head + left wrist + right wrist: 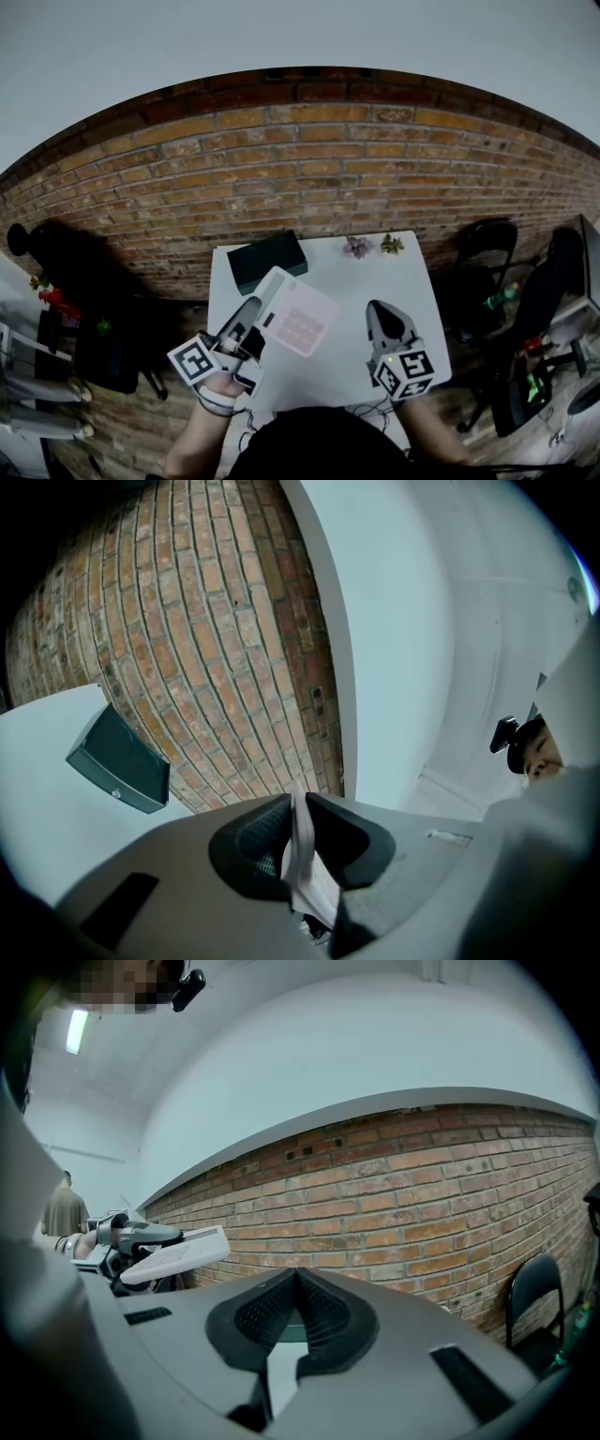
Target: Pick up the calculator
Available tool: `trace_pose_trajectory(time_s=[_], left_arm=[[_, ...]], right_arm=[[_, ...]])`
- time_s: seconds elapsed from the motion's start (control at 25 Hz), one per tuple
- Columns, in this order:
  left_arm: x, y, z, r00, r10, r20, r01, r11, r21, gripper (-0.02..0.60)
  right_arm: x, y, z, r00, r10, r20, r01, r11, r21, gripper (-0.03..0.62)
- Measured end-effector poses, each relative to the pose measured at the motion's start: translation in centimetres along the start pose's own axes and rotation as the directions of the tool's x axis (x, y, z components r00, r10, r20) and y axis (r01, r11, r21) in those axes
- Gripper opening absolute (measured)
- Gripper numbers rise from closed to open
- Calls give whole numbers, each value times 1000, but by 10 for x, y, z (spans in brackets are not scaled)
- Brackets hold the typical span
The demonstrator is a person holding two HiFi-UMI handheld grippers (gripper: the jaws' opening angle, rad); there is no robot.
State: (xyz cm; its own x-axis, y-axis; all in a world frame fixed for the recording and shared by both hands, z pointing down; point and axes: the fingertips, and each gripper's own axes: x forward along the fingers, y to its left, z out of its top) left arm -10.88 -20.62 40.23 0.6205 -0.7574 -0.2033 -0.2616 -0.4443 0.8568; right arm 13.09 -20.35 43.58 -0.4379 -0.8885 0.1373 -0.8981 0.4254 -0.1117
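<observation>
Left gripper [255,314]: was clamped on the calculator [300,317], up off the table [398,281]
Right gripper [379,311]: jaws were together, nothing in 'em

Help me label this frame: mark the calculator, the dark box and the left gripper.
calculator [300,321], head view, its keypad face.
dark box [267,262], head view, its top.
left gripper [298,803], left gripper view, between its fingertips.

Calculator [300,317] in left hand-held gripper [262,307]
</observation>
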Motion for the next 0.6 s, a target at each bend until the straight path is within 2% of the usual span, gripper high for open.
trace_pose_trajectory(time_s=[0.6], left_arm=[[0, 14, 8, 1000, 15, 13, -14, 1000, -18, 48]], right_arm=[[9, -1, 0, 1000, -4, 1, 4, 1000, -2, 3]])
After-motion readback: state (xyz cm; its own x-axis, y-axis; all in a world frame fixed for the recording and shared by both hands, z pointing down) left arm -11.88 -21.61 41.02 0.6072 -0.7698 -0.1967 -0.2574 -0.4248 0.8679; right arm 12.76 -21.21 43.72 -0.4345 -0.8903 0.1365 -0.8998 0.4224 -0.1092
